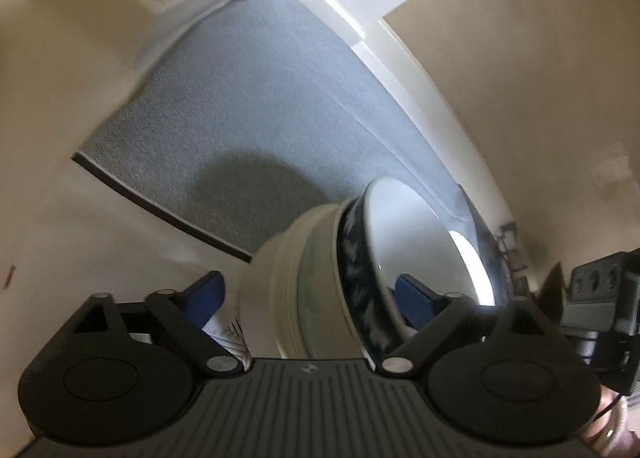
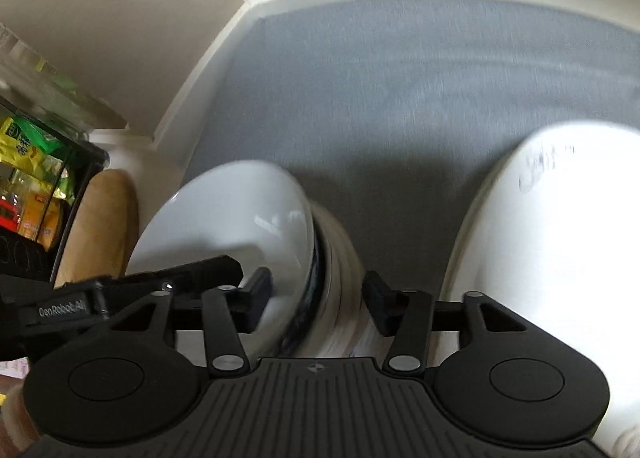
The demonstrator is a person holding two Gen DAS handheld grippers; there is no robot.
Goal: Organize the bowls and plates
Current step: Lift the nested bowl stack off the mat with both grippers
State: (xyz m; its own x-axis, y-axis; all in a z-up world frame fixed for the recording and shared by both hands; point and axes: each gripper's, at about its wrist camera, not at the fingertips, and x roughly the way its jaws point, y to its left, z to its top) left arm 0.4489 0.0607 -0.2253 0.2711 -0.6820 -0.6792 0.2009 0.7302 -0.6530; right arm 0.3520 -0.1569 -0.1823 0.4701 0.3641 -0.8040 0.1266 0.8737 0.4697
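Observation:
A nested stack of bowls (image 1: 320, 258) stands on the grey mat (image 1: 260, 97): white outer bowls and an inner dark-blue patterned bowl (image 1: 360, 258) with a white inside. My left gripper (image 1: 312, 296) straddles the stack's left wall, its left pad clear of the outside and its right pad inside the bowl; the jaws stand wide open. In the right wrist view the same stack (image 2: 224, 217) sits between the fingers of my right gripper (image 2: 318, 300), left finger inside the bowl, right finger just beside the outer wall. That gripper looks open too. Motion blur smears the bowls.
A large white dish (image 2: 540, 238) lies on the mat (image 2: 360, 97) to the right of the stack. Left of it are a wooden board (image 2: 100, 225) and a black rack of packets (image 2: 32, 177). White ledges and beige walls border the mat.

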